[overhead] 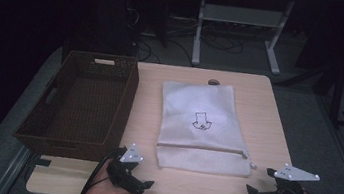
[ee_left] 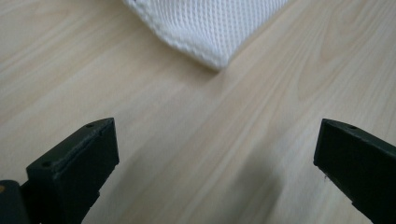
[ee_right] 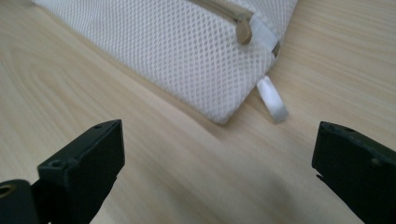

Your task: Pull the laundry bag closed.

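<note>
**Mesh bag flat on the counter, both grippers spread wide**

Mesh bag (overhead: 202,126), white with a small dark drawing, lies flat mid-counter (overhead: 263,114), just right of the brown woven basket (overhead: 84,100). Its zipper (ee_right: 243,28) runs along the near end, a white loop (ee_right: 272,99) at the right corner. Left gripper (overhead: 141,183) and right gripper (overhead: 255,181) sit near the bag's near corners, jaws wide apart, holding nothing.

Both grippers (overhead: 141,183) (overhead: 259,181) wide open
</note>
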Tool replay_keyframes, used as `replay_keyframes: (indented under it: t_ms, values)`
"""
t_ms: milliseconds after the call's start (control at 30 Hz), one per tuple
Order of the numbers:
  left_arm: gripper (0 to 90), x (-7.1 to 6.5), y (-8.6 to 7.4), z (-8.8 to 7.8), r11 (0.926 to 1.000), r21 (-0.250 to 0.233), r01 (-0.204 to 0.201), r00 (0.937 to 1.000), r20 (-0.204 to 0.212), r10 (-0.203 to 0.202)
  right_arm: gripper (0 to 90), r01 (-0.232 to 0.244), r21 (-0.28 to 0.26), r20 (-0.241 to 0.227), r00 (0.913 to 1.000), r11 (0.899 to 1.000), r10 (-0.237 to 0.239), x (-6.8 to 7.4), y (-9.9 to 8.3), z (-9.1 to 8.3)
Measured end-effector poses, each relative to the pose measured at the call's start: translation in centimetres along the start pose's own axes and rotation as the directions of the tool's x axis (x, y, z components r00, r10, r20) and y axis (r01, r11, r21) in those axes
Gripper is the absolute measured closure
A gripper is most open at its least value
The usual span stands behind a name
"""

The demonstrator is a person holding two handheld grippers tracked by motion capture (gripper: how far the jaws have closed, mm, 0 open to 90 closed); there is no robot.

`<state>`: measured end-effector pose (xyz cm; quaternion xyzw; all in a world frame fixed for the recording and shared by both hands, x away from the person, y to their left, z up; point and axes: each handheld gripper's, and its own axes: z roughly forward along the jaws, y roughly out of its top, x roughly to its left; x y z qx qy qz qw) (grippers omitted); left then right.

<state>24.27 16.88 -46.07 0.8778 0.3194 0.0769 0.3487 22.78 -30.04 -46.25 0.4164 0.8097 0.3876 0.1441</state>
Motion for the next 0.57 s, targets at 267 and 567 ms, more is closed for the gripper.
replay_keyframes:
  t_ms: [267, 567]
  values:
    - [0.0, -0.07, -0.03, 0.12, 0.9997, 0.014, -0.018, 0.9998, -0.002, 0.018, 1.7, 0.019, 0.004, -0.010, 0.9998, 1.000, -0.019, -0.07, -0.18, -0.22]
    - [0.0, 0.07, 0.04, 0.16, 0.9998, 0.004, -0.021, 0.9998, -0.006, 0.021, 1.8, 0.030, 0.005, -0.034, 0.9990, 1.000, -0.030, 0.03, -0.11, -0.08]
